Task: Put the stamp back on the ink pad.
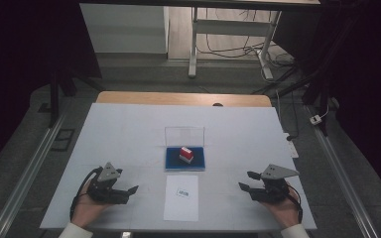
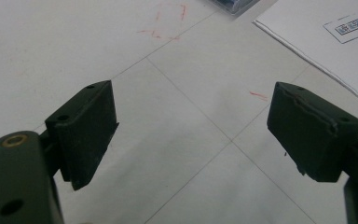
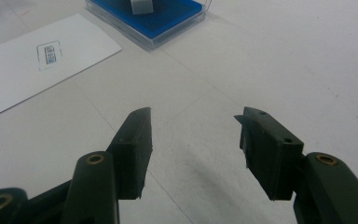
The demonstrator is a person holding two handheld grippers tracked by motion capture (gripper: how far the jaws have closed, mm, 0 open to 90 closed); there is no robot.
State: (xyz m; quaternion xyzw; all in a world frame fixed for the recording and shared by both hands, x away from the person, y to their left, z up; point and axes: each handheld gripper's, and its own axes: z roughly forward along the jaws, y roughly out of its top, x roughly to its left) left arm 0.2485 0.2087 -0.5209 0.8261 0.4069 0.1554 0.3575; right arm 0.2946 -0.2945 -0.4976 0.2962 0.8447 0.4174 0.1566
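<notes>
Now | red-and-white block point(image 1: 186, 154) | upright on blue tray point(image 1: 171, 159)

label point(image 1: 182, 192): print too small to read | blue tray point(image 2: 233, 4): cut off by top edge

A table point(image 1: 129, 124) covered in white sheeting, its wooden far edge bare. At the centre lies a clear case point(image 1: 184, 148) with a blue base and its lid standing upright at the back; a small red-and-white block point(image 1: 186, 154) sits on the blue. Just in front of the case, nearer the person, lies a white paper sheet point(image 1: 181, 206) bearing a small printed label point(image 1: 182, 192). Faint red pen marks point(image 2: 165, 23) show on the sheeting left of the case.
</notes>
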